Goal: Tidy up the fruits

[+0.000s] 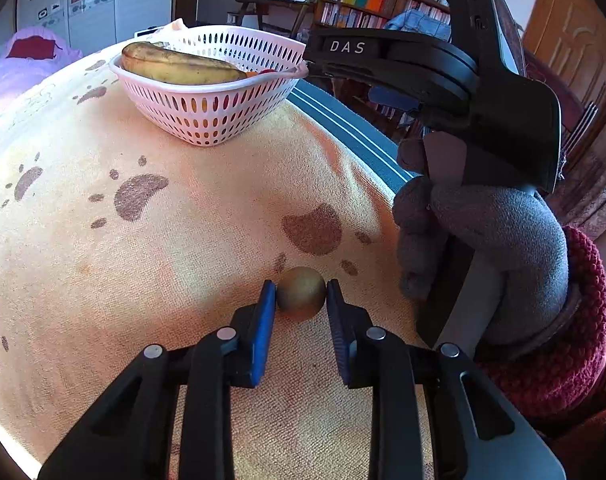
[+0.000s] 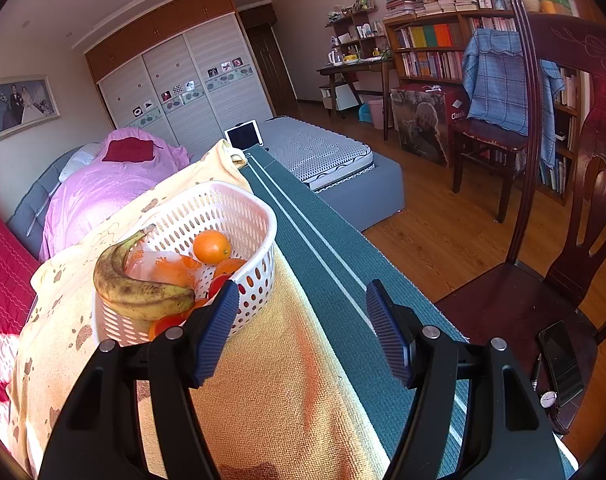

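Note:
In the left wrist view my left gripper (image 1: 302,294) is shut on a small round brownish-green fruit (image 1: 302,293) that rests on the paw-print towel (image 1: 163,240). The white perforated basket (image 1: 207,114) stands farther back, with a spotted banana (image 1: 179,65) on top. In the right wrist view my right gripper (image 2: 303,328) is open and empty, just right of the basket (image 2: 259,216). The basket holds the banana (image 2: 139,292), oranges (image 2: 212,246) and a plastic-wrapped item (image 2: 159,266). The right gripper's body and the gloved hand (image 1: 483,240) show at the right of the left wrist view.
The towel lies on a surface with a green striped cloth (image 2: 327,248) along its right edge. A dark wooden chair (image 2: 543,292) with a phone (image 2: 561,362) on its seat stands to the right. A bed (image 2: 115,184), a mattress (image 2: 319,152) and bookshelves (image 2: 443,48) lie beyond.

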Available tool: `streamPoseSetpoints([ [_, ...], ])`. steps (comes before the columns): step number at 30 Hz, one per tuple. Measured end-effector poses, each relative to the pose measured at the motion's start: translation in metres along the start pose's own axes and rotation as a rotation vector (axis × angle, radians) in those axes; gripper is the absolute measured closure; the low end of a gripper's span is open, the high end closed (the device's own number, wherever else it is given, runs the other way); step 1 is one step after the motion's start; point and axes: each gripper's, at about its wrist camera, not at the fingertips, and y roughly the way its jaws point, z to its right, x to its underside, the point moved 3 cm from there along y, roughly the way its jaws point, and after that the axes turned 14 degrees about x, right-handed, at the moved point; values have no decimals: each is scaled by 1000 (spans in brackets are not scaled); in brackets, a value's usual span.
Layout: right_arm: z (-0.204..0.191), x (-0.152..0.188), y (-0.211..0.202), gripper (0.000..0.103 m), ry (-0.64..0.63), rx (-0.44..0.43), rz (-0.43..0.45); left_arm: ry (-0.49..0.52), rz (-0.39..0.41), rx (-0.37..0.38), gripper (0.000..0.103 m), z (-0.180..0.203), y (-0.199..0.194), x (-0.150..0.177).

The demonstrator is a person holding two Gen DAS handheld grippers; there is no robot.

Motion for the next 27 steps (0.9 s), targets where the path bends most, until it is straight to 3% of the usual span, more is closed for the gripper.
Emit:
streamPoseSetpoints([
  [8, 0, 0, 0, 35, 0, 1, 0, -17, 122, -37, 77, -7, -38, -23],
  [17, 0, 0, 0, 35, 0, 0, 0, 9, 274, -107, 77, -18, -75, -73],
  [21, 0, -1, 0, 35, 0, 0, 0, 13, 297, -124, 77, -27, -66, -96],
  [27, 1, -1, 0, 35, 0, 1, 1, 0, 281, -154, 77, -40, -44, -105],
])
